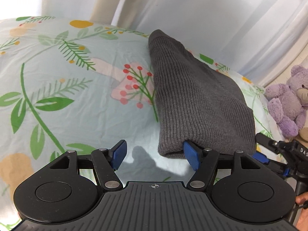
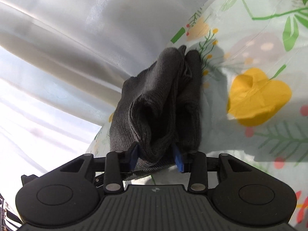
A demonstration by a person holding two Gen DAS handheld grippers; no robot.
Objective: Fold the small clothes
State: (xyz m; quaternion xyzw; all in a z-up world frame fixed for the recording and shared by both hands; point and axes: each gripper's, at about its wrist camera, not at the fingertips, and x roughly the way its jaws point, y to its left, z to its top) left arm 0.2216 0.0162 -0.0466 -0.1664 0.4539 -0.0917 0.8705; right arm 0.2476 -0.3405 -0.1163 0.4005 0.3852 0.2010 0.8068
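Observation:
A dark grey ribbed knit garment (image 1: 196, 100) lies folded on the floral bedsheet (image 1: 67, 80), running from near to far. My left gripper (image 1: 156, 156) is open; its right blue fingertip (image 1: 190, 154) touches the garment's near edge, the left one stands over bare sheet. In the right wrist view the same garment (image 2: 159, 104) is bunched between the blue pads of my right gripper (image 2: 156, 156), which is shut on its near end. The right gripper also shows in the left wrist view (image 1: 259, 156), at the garment's right side.
A purple teddy bear (image 1: 288, 98) sits at the right edge of the bed. White curtains (image 1: 202, 7) hang behind the bed. The sheet stretches wide to the left of the garment.

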